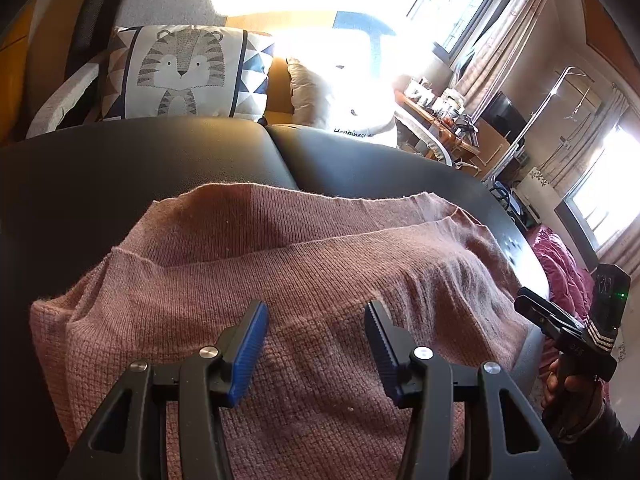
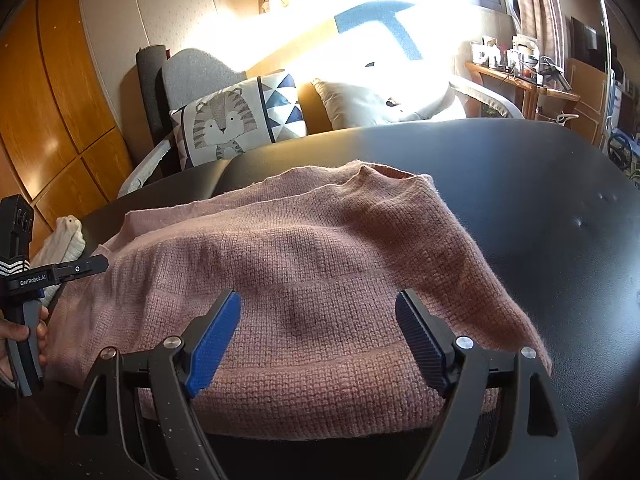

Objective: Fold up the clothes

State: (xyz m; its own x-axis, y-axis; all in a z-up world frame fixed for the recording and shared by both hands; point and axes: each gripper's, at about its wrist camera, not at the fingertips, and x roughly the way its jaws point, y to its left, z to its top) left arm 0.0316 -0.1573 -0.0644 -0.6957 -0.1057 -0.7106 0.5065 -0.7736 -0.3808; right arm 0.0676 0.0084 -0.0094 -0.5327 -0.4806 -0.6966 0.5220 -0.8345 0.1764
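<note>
Both our left claw and right claw hover open, empty; the folded pink sweater may slump off the black surface.

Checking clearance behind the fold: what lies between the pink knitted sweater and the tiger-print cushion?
Only bare black padded surface separates pink knitted sweater from tiger-print cushion; both wrist views show it.

A black padded surface is seen spreading ahead of the right gripper. Beyond it, ahead and to the left, a tiger-print cushion is propped upright against a grey chair back. A pale cushion lies beside it, sunlit. A cluttered wooden shelf is noted far right.
</note>
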